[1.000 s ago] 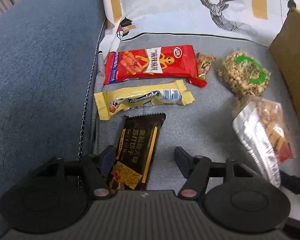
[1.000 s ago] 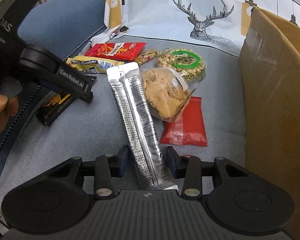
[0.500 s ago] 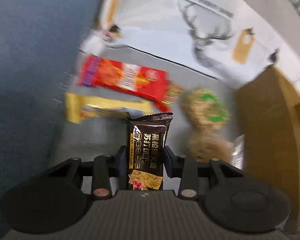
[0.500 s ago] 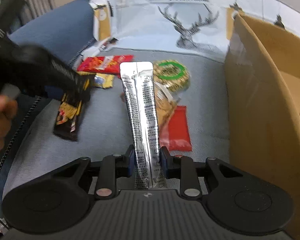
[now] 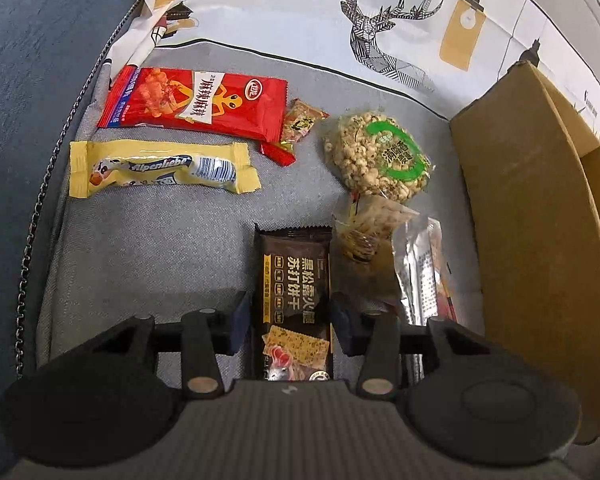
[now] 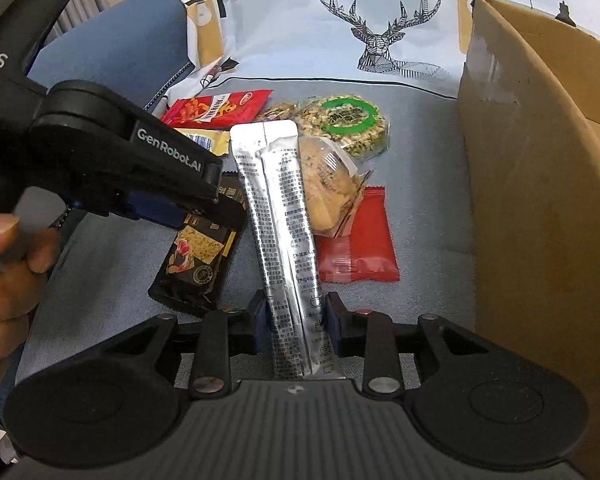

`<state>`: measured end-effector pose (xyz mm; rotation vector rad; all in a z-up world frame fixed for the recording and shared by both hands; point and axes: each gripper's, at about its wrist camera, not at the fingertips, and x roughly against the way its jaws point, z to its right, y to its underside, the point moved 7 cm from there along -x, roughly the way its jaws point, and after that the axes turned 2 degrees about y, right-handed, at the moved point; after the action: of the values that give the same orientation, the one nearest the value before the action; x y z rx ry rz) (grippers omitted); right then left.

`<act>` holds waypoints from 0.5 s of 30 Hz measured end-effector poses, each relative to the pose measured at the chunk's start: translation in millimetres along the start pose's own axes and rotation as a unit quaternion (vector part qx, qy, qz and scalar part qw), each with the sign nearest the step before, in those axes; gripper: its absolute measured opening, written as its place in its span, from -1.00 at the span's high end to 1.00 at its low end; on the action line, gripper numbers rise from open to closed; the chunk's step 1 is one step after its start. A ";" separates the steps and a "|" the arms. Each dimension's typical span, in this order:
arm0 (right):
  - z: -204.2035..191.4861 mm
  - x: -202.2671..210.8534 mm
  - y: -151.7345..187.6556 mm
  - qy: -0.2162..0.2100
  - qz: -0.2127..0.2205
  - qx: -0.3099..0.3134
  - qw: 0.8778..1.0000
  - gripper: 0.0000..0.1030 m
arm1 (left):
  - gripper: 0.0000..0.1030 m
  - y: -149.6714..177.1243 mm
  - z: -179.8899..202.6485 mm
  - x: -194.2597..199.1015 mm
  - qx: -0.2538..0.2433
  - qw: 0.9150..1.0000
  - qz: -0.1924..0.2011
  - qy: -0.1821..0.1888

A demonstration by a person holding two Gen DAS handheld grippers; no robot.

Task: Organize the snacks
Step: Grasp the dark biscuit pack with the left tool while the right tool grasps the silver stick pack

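Note:
My left gripper (image 5: 292, 320) is shut on a black cracker packet (image 5: 294, 280), held above the grey cushion; the packet also shows in the right wrist view (image 6: 196, 256). My right gripper (image 6: 294, 320) is shut on a silver sachet pack (image 6: 280, 216), lifted over the snacks. On the cushion lie a red snack bag (image 5: 196, 104), a yellow Alpenliebe pack (image 5: 160, 168), a round puffed-grain cake with a green label (image 5: 379, 156), a clear-wrapped biscuit (image 6: 327, 188) and a red sachet (image 6: 355, 248).
An open cardboard box (image 5: 539, 240) stands at the right, its wall beside the snacks (image 6: 539, 200). A white deer-print cloth (image 5: 339, 20) lies behind. A blue sofa surface (image 5: 20, 80) and a zipper chain run along the left.
My left gripper closed on the black cracker packet, lifted it and carried it right toward the box. My right gripper closed on the silver sachet pack and raised it.

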<state>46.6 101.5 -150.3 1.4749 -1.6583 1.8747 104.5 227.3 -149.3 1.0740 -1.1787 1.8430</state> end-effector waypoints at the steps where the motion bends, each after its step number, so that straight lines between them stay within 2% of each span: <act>1: -0.6 -0.3 0.1 0.000 0.000 0.001 1.000 0.36 | 0.04 -0.1 0.2 0.3 -0.002 1.000 0.000 -0.001; 10: 0.3 -2.2 0.6 -0.002 0.000 0.001 1.000 0.35 | -0.01 0.0 0.7 -1.1 -0.009 1.000 -0.003 -0.005; 15: 0.4 -1.3 0.6 -0.001 0.003 0.004 1.000 0.35 | -0.10 -0.2 0.4 2.5 -0.020 1.000 -0.002 -0.021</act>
<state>47.0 101.5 -151.7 1.4770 -1.6593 1.8859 103.8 227.3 -146.9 1.0976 -1.2317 1.7952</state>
